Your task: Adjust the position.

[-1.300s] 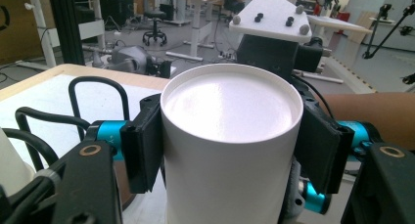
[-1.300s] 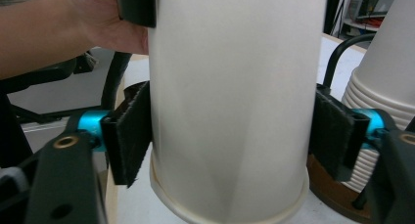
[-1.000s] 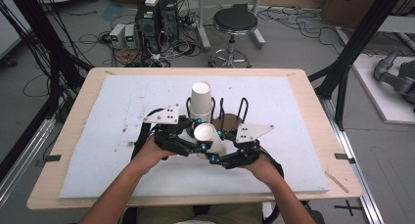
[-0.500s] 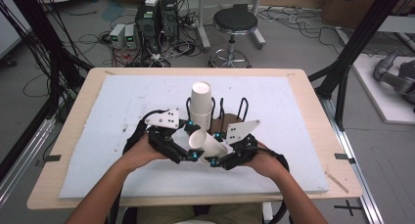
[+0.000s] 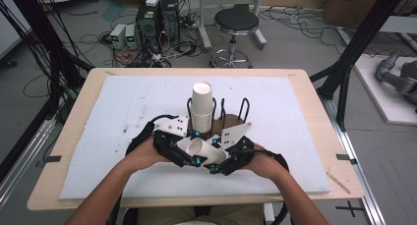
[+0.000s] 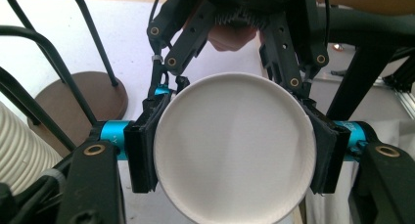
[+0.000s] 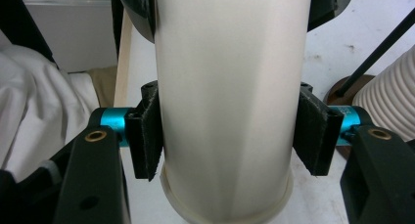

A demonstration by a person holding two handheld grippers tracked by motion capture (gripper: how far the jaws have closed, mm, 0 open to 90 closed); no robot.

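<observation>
At the near middle of the worktop (image 5: 123,107), you hold one paper cup (image 5: 199,150) on its side between both tools, clear of the surface. Left tool (image 5: 189,158): pads pressed on the cup near its closed base, which faces that tool's camera. Right tool (image 5: 216,167): jaws closed across the cup wall close to the rolled rim. Just behind stands the wire rack (image 5: 231,118) on its brown base, with a stack of cups (image 5: 202,107) sitting upright in its left end; the loops to the right look vacant. Judgement: one cup is out and gripped from both ends, likely mid hand-over or being turned upright. Left to do: one tool lets go, then you seat the cup on the stack or in a free loop.
</observation>
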